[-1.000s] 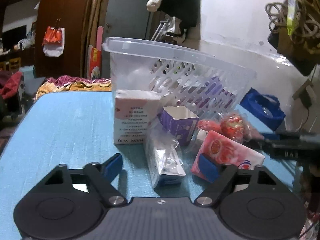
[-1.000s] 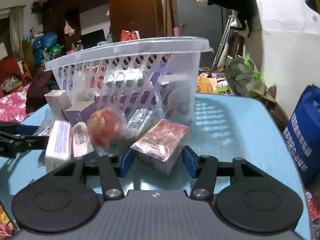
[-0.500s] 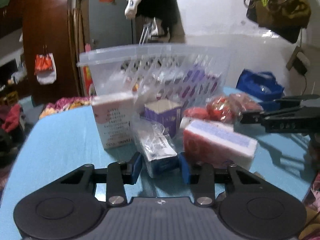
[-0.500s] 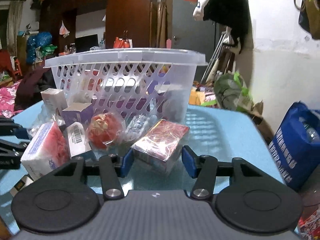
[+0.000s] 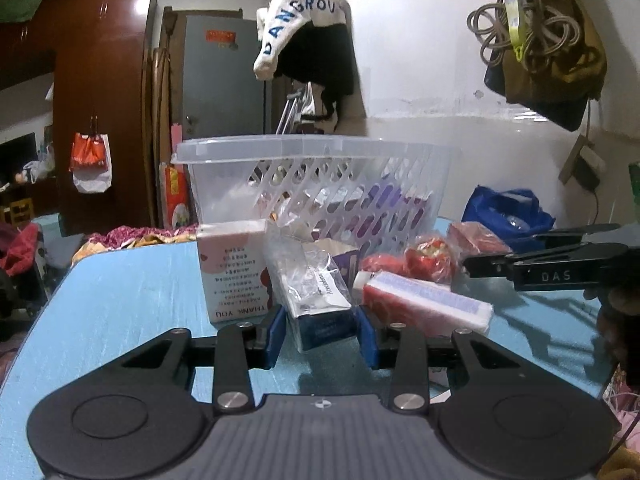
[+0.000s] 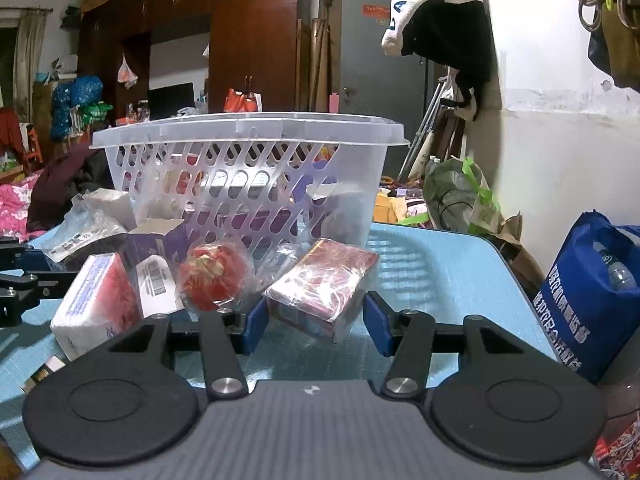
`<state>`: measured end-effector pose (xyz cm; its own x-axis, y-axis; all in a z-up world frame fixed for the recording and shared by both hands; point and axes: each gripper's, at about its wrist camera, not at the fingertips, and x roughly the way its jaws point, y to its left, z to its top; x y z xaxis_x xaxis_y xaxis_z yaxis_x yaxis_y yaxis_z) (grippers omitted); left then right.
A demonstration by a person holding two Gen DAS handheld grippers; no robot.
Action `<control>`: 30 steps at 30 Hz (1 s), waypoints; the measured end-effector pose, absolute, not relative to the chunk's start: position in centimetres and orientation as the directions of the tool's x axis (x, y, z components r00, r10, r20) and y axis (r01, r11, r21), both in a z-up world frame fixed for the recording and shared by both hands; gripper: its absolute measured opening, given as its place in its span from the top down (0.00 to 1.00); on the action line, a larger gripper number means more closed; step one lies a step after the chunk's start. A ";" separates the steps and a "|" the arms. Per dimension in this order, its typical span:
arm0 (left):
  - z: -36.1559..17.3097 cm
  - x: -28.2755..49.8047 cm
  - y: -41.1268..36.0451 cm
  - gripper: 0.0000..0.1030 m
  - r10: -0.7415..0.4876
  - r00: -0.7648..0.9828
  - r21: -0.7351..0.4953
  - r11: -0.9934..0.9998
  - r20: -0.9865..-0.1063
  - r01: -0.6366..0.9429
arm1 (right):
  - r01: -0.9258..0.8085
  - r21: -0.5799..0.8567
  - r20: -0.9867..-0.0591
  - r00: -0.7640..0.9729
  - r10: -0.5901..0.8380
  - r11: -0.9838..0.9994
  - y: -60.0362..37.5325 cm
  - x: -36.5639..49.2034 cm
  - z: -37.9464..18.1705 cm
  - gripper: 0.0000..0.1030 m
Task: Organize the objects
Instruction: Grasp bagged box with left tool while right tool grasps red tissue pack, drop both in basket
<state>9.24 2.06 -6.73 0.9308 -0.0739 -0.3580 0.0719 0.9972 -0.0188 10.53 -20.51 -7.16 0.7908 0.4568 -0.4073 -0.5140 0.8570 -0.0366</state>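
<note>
A clear plastic basket (image 5: pixel 320 184) stands on the blue table (image 5: pixel 120 288), with several packets in front of it. My left gripper (image 5: pixel 322 330) is shut on a plastic-wrapped blue box (image 5: pixel 316 300) and holds it at the table. My right gripper (image 6: pixel 316 322) is open with its fingers on either side of a wrapped red box (image 6: pixel 324 288), apart from it. The basket (image 6: pixel 248 184) shows in the right wrist view too. The right gripper's fingers (image 5: pixel 560 268) show at the right of the left wrist view.
Beside the boxes lie a pink tissue pack (image 5: pixel 424 304), a wrapped red ball (image 6: pixel 214 276), a purple carton (image 6: pixel 160 240) and a white-pink box (image 5: pixel 236 268). A blue bag (image 6: pixel 592 292) stands at the table's right edge.
My left gripper has swung in and closed on the wrapped blue box. My right gripper has stayed open around the red box.
</note>
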 end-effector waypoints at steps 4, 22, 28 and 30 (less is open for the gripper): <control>-6.6 8.6 2.4 0.59 -0.071 0.946 -0.035 0.997 -0.316 0.063 | -0.524 0.016 -0.369 0.788 0.492 0.851 -21.4 10.3 -7.1 0.46; 5.6 22.5 3.6 0.39 -0.077 0.921 -0.019 0.997 -0.382 0.076 | -0.596 -0.083 -0.331 0.773 0.542 0.799 -13.7 19.6 5.2 0.33; 4.1 20.9 2.1 0.25 0.077 0.924 0.111 0.993 -0.374 -0.038 | -0.574 -0.021 -0.323 0.779 0.538 0.818 -16.3 18.5 4.3 0.06; 3.8 18.8 1.3 0.19 0.117 0.927 0.135 0.988 -0.357 -0.073 | -0.567 0.001 -0.321 0.780 0.537 0.824 -18.1 17.1 4.0 0.00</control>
